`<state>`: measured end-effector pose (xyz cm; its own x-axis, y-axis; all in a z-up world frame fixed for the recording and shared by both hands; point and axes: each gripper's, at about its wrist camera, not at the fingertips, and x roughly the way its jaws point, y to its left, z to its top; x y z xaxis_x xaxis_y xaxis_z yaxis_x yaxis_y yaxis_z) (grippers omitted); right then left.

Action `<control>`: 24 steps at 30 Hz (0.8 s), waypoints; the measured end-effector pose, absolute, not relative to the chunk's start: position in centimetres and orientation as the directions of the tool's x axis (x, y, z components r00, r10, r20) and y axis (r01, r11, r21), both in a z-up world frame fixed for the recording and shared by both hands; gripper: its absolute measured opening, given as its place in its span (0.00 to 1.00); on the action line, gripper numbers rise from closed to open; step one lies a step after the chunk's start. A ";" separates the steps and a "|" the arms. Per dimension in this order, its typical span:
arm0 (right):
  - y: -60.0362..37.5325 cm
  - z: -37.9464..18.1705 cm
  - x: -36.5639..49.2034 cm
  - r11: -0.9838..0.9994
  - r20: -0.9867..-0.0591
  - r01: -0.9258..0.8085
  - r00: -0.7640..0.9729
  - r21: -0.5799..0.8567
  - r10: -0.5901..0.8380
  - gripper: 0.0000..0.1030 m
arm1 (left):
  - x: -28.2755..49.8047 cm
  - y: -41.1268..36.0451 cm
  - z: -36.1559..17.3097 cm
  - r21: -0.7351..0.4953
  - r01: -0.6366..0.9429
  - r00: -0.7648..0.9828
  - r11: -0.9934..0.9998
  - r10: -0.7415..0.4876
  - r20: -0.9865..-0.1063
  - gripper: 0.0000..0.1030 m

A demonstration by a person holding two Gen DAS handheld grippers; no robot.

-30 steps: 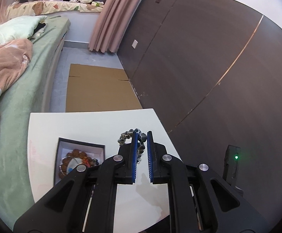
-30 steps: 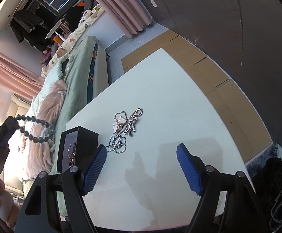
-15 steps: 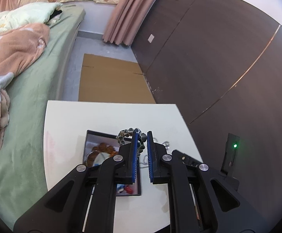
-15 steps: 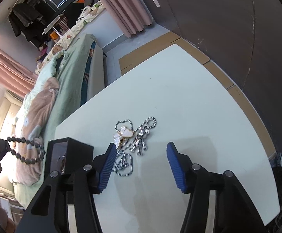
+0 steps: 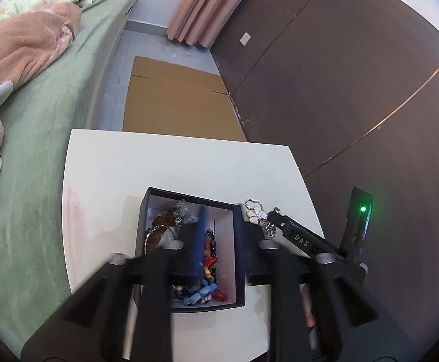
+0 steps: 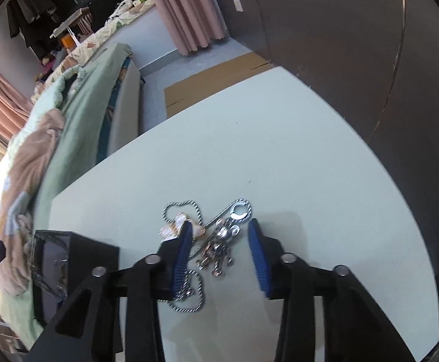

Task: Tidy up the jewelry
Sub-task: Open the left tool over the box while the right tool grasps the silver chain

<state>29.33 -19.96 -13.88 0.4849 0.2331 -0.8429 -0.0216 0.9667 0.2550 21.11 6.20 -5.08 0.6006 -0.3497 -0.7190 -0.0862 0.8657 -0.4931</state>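
Hovering over the black box [image 5: 189, 306], the left gripper [image 5: 219, 241] is pointing down into it; its jaws are opening and blurred, and nothing is showing clamped between them. The box is sitting on the white table [image 5: 174, 163] and is holding beaded bracelets [image 5: 209, 259]: brown beads at the far left, red and blue ones along the near side.

The right gripper [image 6: 221, 238] is angling down at the table [image 6: 280, 150] just right of the box [image 6: 77, 253]. Its jaws are closing around the figure charm [image 6: 219, 250], which is lying between the blue pads [image 6: 257, 256] with gaps on both sides, so no grip is made yet. The left pad is lying over the shell pendant [image 6: 174, 226] and its twisted chain [image 6: 189, 301]. A silver clasp [image 6: 240, 208] is lying just beyond the charm. Both pendants are resting on the table, outside the box.
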 end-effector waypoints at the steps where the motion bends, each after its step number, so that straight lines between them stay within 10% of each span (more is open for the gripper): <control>1: -20.2 -13.9 29.4 0.970 -0.847 -0.011 0.484 0.243 0.218 0.17 | 21.0 6.4 -5.0 -0.493 -0.088 0.610 0.866 -0.344 -0.714 0.52; 24: -21.5 -2.1 23.0 0.926 -0.718 -0.169 0.590 0.339 0.370 0.17 | 19.9 6.7 -3.3 -0.500 -0.082 0.643 0.862 -0.338 -0.687 0.92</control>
<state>22.98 -21.54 -2.06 0.5898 0.3700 -0.7178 -0.1686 0.9257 0.3387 19.88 6.71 -3.35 0.6428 -0.3382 -0.6873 -0.0817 0.8619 -0.5004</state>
